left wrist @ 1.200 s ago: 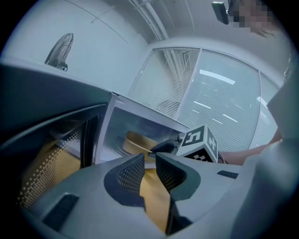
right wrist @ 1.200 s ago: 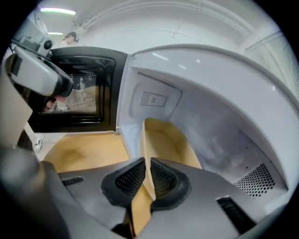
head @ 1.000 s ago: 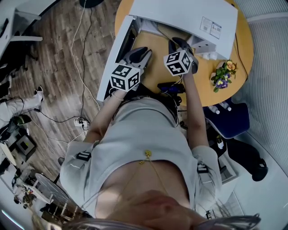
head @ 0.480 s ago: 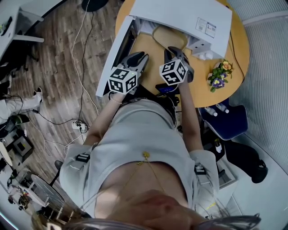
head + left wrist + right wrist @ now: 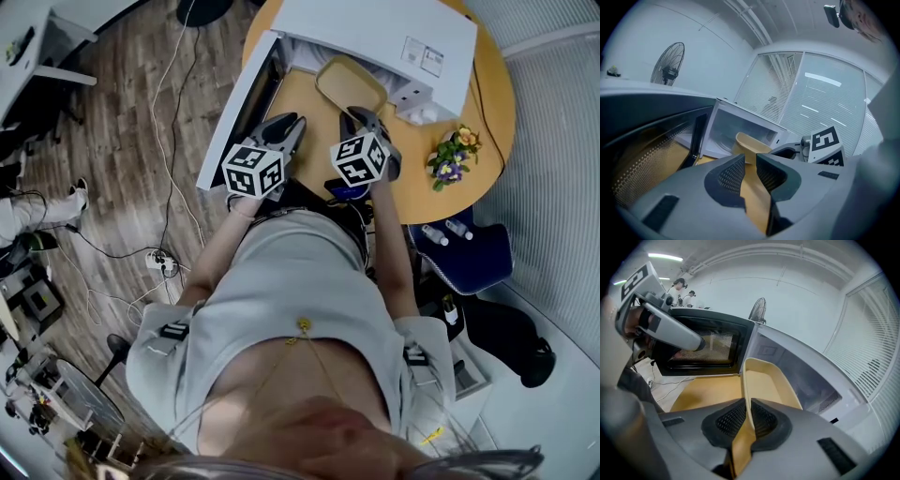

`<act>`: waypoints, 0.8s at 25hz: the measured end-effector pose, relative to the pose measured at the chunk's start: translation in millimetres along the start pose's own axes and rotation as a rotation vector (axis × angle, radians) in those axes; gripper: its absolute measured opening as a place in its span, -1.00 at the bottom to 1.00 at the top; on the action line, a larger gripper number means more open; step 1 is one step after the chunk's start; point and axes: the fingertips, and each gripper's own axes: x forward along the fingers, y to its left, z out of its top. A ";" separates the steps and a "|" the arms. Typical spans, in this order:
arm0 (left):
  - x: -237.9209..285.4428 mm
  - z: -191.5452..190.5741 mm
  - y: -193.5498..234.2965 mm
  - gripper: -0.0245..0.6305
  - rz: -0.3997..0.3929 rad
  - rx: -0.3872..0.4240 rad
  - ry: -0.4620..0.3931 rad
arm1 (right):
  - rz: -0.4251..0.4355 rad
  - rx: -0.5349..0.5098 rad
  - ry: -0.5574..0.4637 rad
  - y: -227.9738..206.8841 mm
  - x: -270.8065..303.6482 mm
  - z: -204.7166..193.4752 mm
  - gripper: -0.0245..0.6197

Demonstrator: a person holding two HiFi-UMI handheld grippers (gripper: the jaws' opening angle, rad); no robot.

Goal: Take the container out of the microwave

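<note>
One thin wall is all that the right gripper [image 5: 749,420] has: its jaws are closed on the near short rim of the container [image 5: 765,380], one pad inside the wall and one outside. From this grip the container reaches away toward 12 o'clock, in the direction of the microwave [image 5: 811,376]. In the head view the container [image 5: 352,84] is at 12 o'clock from the right gripper [image 5: 366,120], above the round table [image 5: 487,103]. Most of it shows in front of the mouth of the microwave [image 5: 375,33]. Whether its far end is inside the mouth I cannot tell.

I judge the container to be light. It is a shallow, empty, tan tray with thin walls, probably plastic or pressed fibre. It seems stiff enough, because it stays straight from a hold at one end only. The rim looks smooth, so with such a hold the tray may swing or slip between the pads. A grip low on the wall, at the middle of the short end, looks safest.

The left gripper [image 5: 750,161] holds nothing, and its jaws stand a little apart. It is at 9 o'clock from the right one, beside the open door [image 5: 234,117].
</note>
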 end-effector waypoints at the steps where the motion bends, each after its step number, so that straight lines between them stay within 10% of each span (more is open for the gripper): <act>1: -0.7 -0.1 -1.5 -0.70 0.003 -0.004 -0.004 | 0.003 -0.003 -0.002 0.8 -2.1 -1.1 -0.80; 20: -1.7 12.3 -20.5 -0.70 0.015 0.011 -0.066 | 0.009 -0.036 -0.040 13.4 -43.5 -4.4 -0.80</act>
